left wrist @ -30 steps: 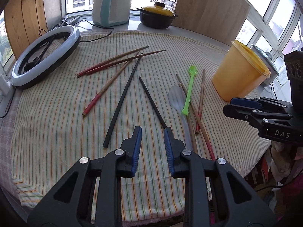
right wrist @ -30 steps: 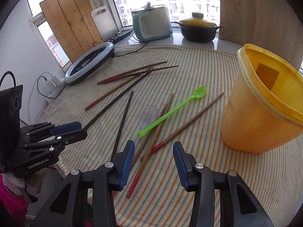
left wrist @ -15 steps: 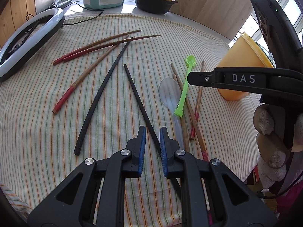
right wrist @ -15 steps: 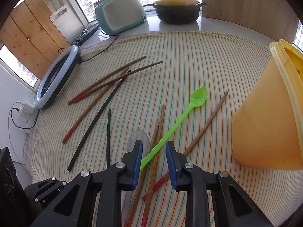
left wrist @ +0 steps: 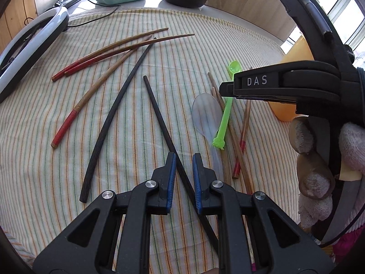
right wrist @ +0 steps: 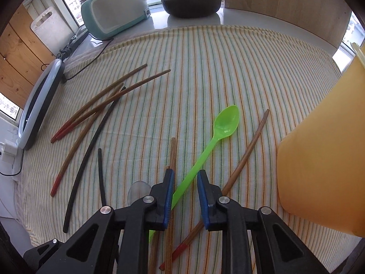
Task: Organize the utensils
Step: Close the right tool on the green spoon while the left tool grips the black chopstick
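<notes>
Utensils lie scattered on a striped cloth (left wrist: 159,57). My left gripper (left wrist: 183,157) hangs low over a straight black chopstick (left wrist: 159,118); the stick runs through the narrow gap between the blue pads, which do not press on it. A second, curved black chopstick (left wrist: 114,114) lies to its left. My right gripper (right wrist: 185,173) is closing around the handle of the green spoon (right wrist: 205,150), with a gap still on the right side. In the left wrist view the right gripper (left wrist: 224,89) reaches in from the right above the green spoon (left wrist: 224,118) and a clear spoon (left wrist: 205,111).
Wooden chopsticks with red ends (left wrist: 109,52) fan out at the back left; more (right wrist: 246,150) lie beside the green spoon. A yellow bucket (right wrist: 319,159) stands at the right. A ring light (left wrist: 29,43), a teal cooker (right wrist: 114,11) and a black pot (right wrist: 191,0) line the far edge.
Both grippers have come down toward the cloth and their jaws have narrowed. The right gripper has swung in over the green spoon, and the left now straddles the black chopstick.
</notes>
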Motion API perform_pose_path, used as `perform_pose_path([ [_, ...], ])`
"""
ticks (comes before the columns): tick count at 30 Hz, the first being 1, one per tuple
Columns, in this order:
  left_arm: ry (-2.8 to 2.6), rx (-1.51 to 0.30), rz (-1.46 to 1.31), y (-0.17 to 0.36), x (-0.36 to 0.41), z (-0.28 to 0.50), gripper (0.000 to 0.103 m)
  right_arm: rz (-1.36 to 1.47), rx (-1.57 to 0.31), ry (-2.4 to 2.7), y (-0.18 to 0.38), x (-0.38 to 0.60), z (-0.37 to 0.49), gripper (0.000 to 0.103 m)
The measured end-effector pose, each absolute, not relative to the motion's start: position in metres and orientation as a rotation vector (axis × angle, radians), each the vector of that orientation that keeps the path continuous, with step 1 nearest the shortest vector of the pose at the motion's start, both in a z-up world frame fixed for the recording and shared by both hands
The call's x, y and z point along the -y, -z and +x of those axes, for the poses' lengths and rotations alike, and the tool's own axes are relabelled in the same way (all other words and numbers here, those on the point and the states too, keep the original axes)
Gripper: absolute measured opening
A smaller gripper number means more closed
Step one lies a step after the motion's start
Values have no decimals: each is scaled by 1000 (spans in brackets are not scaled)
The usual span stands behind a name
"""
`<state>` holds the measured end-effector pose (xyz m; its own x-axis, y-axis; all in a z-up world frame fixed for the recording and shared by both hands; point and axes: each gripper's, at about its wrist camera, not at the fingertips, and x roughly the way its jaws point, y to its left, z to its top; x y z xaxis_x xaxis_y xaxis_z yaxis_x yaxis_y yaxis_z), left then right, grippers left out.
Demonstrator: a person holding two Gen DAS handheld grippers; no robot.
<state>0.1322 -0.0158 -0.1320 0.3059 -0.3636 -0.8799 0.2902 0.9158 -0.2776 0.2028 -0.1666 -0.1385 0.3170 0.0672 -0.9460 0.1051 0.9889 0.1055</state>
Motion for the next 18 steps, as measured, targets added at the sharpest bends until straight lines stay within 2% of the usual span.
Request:
perform_pose_path([
  [7,421,-1196,-56,139,17,143,13,166,-1255,34,145,168,207,14],
  [9,424,-1189,-36,140,19,145,10,160,-1252,21,145,166,207,10],
  [13,451,-1187,-45,141,17,149,9,139,-1242,-11,141,162,206,4],
  [18,448,-1195,-46,140,9,150,8,148,-1249,-48,141,165,203,4],
])
